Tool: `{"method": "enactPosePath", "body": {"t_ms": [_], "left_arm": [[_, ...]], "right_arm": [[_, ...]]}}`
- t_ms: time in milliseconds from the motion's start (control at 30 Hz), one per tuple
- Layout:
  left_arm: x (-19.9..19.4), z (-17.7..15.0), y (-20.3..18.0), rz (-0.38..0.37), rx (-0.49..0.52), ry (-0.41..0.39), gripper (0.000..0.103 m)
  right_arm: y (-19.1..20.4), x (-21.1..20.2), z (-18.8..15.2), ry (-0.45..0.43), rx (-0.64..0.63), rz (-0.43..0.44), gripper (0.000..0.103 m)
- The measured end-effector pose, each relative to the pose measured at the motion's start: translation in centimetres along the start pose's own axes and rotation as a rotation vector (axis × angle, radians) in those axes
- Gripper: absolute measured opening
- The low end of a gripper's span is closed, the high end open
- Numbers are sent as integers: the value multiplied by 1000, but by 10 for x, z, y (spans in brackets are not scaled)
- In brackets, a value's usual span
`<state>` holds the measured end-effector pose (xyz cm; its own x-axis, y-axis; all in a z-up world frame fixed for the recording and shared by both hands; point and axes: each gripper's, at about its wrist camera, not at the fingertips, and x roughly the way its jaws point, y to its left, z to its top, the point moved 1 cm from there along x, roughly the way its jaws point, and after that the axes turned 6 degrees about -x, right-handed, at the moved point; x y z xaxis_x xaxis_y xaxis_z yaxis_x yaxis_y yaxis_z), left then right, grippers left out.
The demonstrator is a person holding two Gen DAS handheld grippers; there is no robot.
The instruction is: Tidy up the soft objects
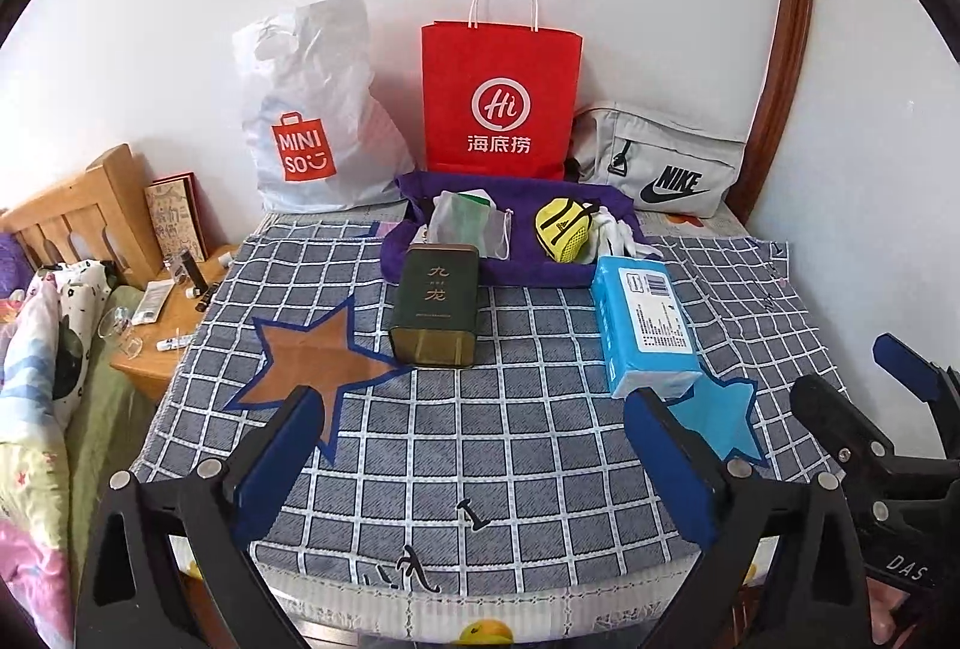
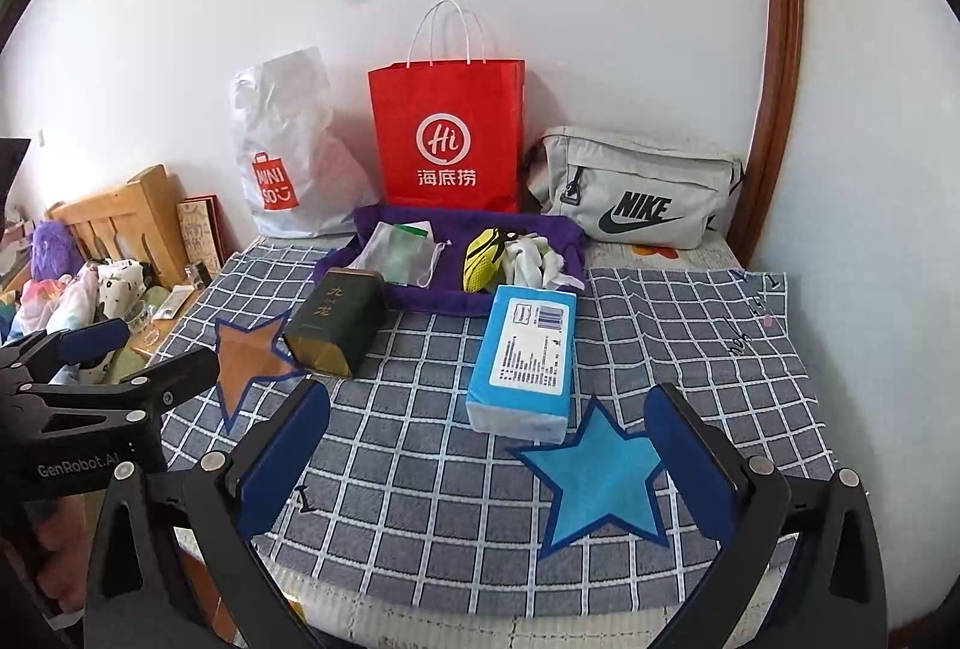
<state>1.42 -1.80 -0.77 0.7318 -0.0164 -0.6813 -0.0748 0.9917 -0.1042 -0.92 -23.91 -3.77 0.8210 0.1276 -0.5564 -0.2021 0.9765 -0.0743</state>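
A purple cloth tray (image 1: pixel 414 185) (image 2: pixel 372 220) lies at the back of the checked cloth. In it are a clear mesh pouch (image 1: pixel 465 223) (image 2: pixel 399 247), a small yellow bag (image 1: pixel 564 229) (image 2: pixel 483 256) and white gloves (image 1: pixel 618 229) (image 2: pixel 534 259). A blue tissue pack (image 1: pixel 648 325) (image 2: pixel 525 355) lies in front of the tray, right of a dark green tin (image 1: pixel 438 304) (image 2: pixel 339 322). My left gripper (image 1: pixel 474 409) is open and empty above the cloth. My right gripper (image 2: pixel 489 409) is open and empty, just short of the tissue pack.
A white Miniso bag (image 1: pixel 312 120) (image 2: pixel 288 156), a red paper bag (image 1: pixel 501 102) (image 2: pixel 447 132) and a grey Nike pouch (image 1: pixel 666 163) (image 2: pixel 636 190) stand against the wall. An orange star (image 1: pixel 312 367) (image 2: pixel 249 358) and a blue star (image 1: pixel 720 415) (image 2: pixel 600 475) mark the cloth. A cluttered wooden nightstand (image 1: pixel 162 343) stands at left.
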Motion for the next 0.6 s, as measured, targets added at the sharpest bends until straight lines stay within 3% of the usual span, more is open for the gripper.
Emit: {"method": "enactPosePath", "body": {"t_ms": [600], "left_arm": [[-27, -7, 8, 31, -11, -44, 101]], "right_arm": [[-5, -31, -9, -34, 35, -13, 103]]}}
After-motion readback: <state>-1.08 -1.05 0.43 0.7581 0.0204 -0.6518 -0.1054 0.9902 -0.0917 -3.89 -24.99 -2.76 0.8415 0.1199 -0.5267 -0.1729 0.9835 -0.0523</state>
